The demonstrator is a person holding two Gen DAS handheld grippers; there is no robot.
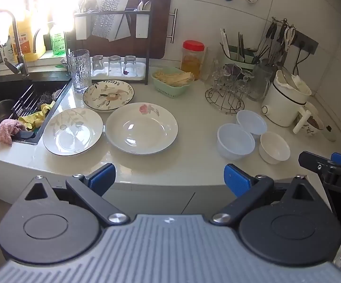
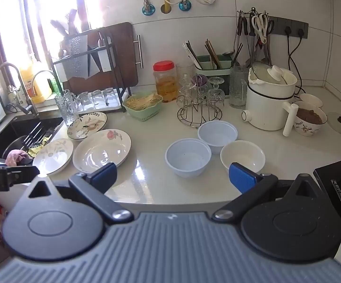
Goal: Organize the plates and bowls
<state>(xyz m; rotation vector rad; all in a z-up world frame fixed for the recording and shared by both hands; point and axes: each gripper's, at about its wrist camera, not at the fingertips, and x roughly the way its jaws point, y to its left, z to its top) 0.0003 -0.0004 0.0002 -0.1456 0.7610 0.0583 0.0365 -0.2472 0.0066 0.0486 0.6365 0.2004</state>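
Note:
Three plates lie on the counter: a large rose plate, a leaf-pattern plate by the sink, and a floral dark-rimmed plate behind them. To their right stand two pale blue bowls and a white bowl. My left gripper is open and empty, held before the counter's front edge. My right gripper is open and empty, just short of the bowls.
A black sink with cloths sits at left. A glass pitcher, green basket, red-lidded jar, wire glass rack, white cooker and a mug with brown contents line the back.

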